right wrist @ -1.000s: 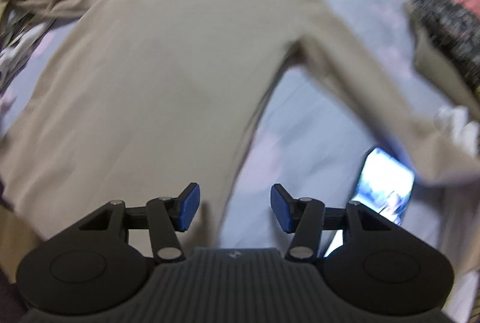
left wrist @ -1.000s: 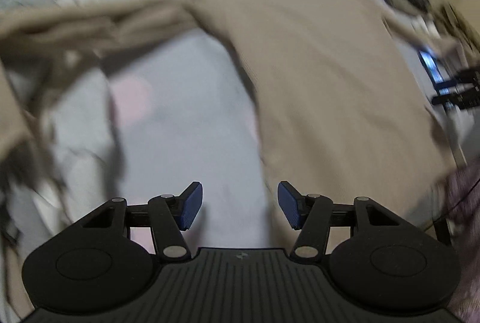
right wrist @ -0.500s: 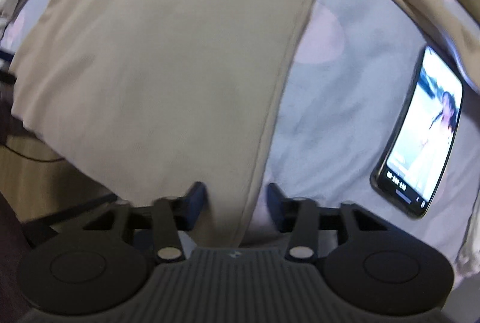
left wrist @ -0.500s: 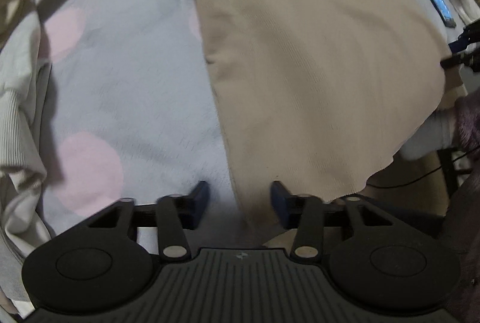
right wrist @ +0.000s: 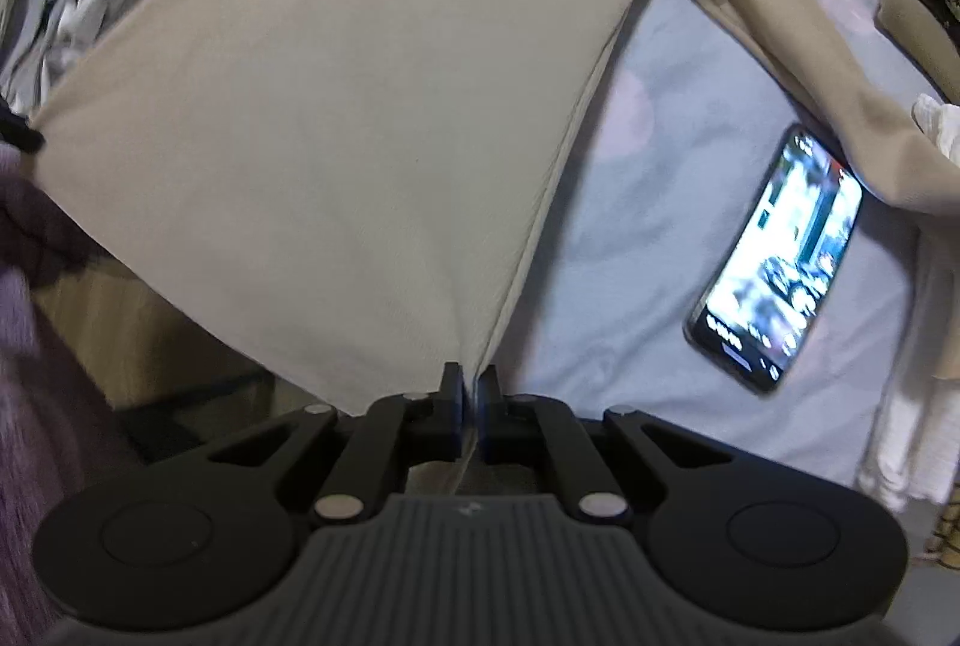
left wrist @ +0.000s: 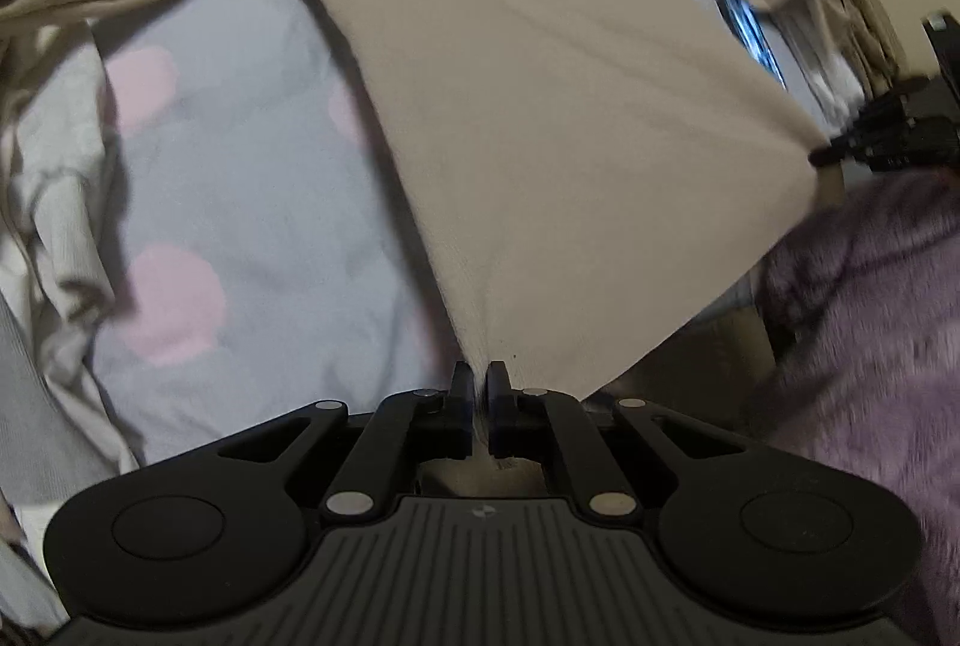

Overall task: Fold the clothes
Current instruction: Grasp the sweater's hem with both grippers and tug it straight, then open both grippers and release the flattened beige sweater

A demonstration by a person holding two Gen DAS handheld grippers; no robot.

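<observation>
Left wrist view shows the left gripper closed on one hem corner of a beige long-sleeved top, the fabric pinched between its blue pads. From the right wrist view, the right gripper is clamped on the other hem corner, at the side seam. The top lies spread across a bed with a pale blue sheet dotted with pink circles, its hem pulled taut between the two grippers and hanging past the bed's edge. One sleeve runs out to the right, its cuff just beside a lit phone lying on the sheet. Other crumpled clothes sit at the left of the bed. A fuzzy purple sleeve shows at the frame edge.
</observation>
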